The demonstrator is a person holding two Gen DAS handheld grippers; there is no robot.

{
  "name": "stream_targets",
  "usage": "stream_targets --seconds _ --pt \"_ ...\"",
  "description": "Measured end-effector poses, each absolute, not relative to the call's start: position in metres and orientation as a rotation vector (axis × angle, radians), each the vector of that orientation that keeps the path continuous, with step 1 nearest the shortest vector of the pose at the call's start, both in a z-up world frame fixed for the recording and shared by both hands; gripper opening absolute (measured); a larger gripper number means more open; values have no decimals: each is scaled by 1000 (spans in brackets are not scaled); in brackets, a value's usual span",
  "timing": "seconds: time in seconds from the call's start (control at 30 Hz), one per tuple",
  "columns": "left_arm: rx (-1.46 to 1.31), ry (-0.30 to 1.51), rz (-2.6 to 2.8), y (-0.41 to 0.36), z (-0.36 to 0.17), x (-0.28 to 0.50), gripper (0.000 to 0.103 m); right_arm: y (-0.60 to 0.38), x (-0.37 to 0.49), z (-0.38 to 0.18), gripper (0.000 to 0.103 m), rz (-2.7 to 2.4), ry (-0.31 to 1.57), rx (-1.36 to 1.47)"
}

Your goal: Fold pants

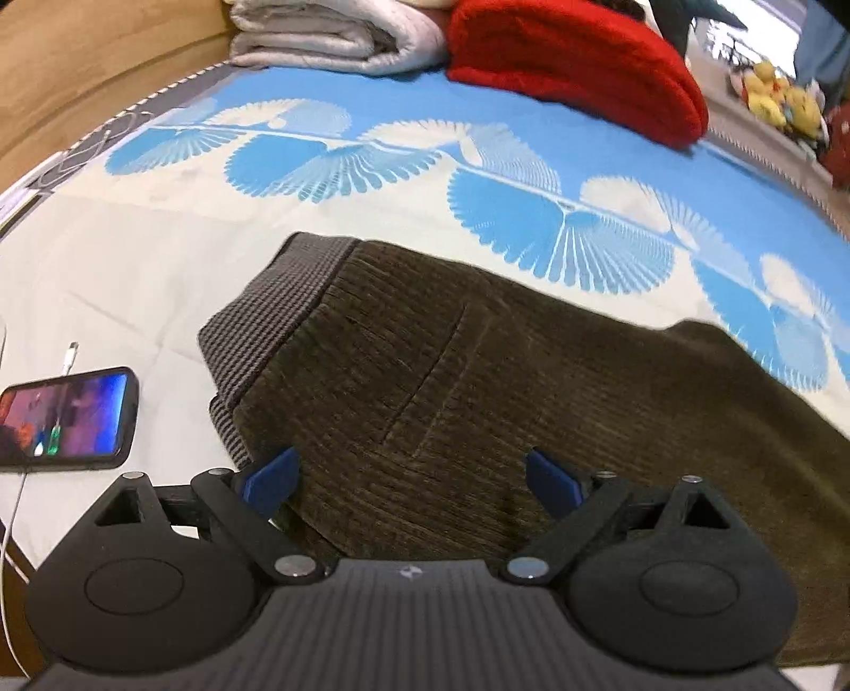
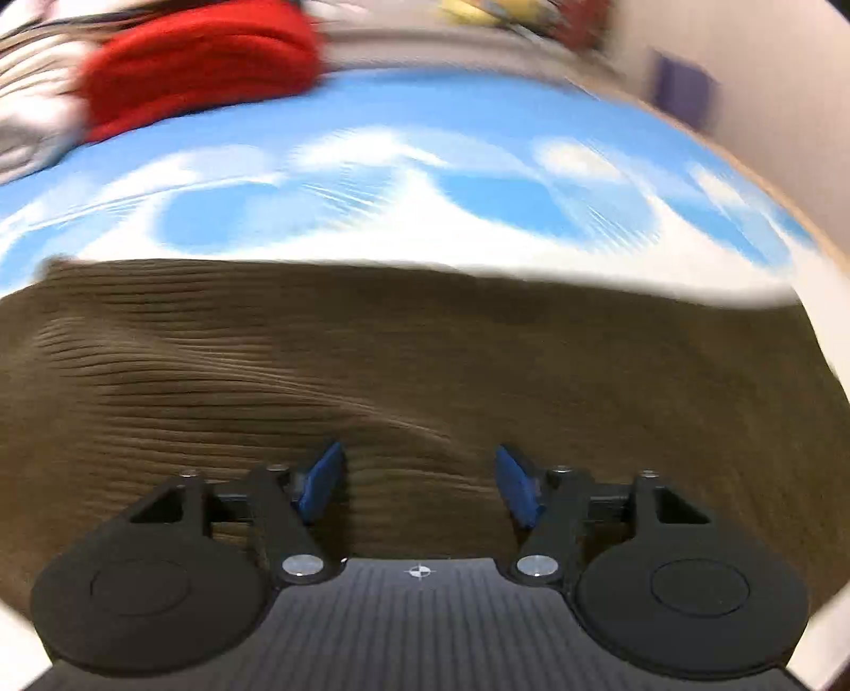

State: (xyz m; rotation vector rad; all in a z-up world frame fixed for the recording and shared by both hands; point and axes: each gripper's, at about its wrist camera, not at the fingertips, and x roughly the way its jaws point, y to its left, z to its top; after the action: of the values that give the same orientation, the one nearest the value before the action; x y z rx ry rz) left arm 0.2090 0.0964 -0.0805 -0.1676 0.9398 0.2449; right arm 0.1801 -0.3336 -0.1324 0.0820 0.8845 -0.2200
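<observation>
Pants (image 1: 478,382) made of brown ribbed cloth lie flat on the bed (image 1: 133,255), which has a blue and white sheet. Their grey stretchy waistband (image 1: 260,329) is at the left end. The left hand-held gripper (image 1: 411,478) sits over the pants near the waistband, its blue fingers (image 1: 271,478) spread wide with nothing pinched. The right hand-held gripper (image 2: 419,483) is over the pants too, spread apart and pinching nothing; its view is blurry. A phone (image 1: 66,417) lies on the bed left of the pants. A red blanket (image 1: 574,64) and a white blanket (image 1: 329,37) sit far back.
</observation>
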Motion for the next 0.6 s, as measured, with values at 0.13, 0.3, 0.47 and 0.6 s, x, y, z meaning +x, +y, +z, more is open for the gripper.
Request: stream_targets --seconds 0.13,0.3,0.47,0.6 --pt "-209 913 239 93 -72 201 95 -369 170 -125 71 -311 830 153" --pt "-163 889 237 80 -68 195 95 -428 156 -101 71 -446 773 319" --pt "-141 853 175 63 -59 188 95 -491 108 -83 71 -453 669 532" --pt "-104 830 124 45 -57 185 95 -529 72 -84 72 -580 616 542"
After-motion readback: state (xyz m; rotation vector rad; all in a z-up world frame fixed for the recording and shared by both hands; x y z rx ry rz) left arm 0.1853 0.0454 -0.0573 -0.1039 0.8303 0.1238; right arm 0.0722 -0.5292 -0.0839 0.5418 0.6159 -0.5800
